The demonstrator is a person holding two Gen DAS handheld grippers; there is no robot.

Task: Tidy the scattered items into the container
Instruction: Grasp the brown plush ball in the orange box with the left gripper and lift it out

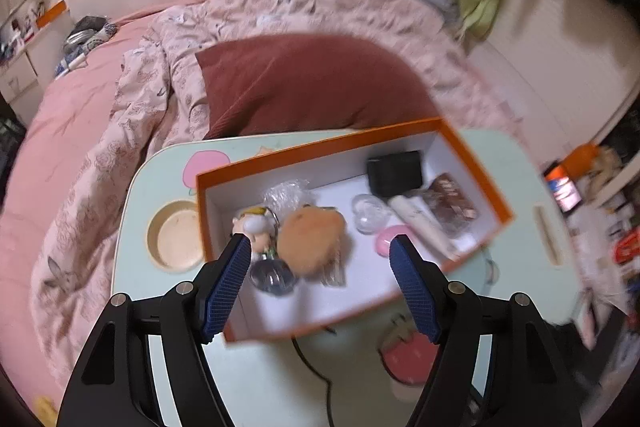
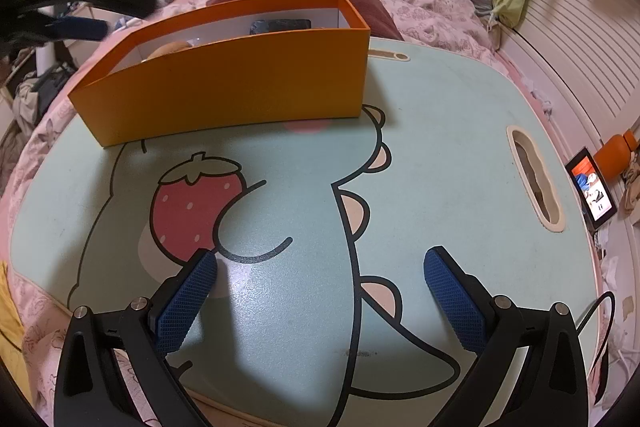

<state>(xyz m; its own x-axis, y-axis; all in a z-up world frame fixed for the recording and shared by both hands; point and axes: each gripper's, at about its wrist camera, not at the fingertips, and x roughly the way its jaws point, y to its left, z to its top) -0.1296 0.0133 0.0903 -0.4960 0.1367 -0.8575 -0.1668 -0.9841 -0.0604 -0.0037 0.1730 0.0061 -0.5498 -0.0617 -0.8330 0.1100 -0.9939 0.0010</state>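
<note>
An orange box with a white inside stands on a mint lap table. In it lie a fuzzy orange plush, a small figurine, a clear ball, a crinkled plastic wrap, a black pouch, a clear heart case, a pink round item, a cream tube and a brown packet. My left gripper is open and empty above the box. My right gripper is open and empty low over the table, in front of the box.
The table sits on a bed with a pink floral quilt and a maroon pillow. The table has a round cup recess and a handle slot. A phone and an orange bottle lie at the right. The left gripper shows blurred at the upper left.
</note>
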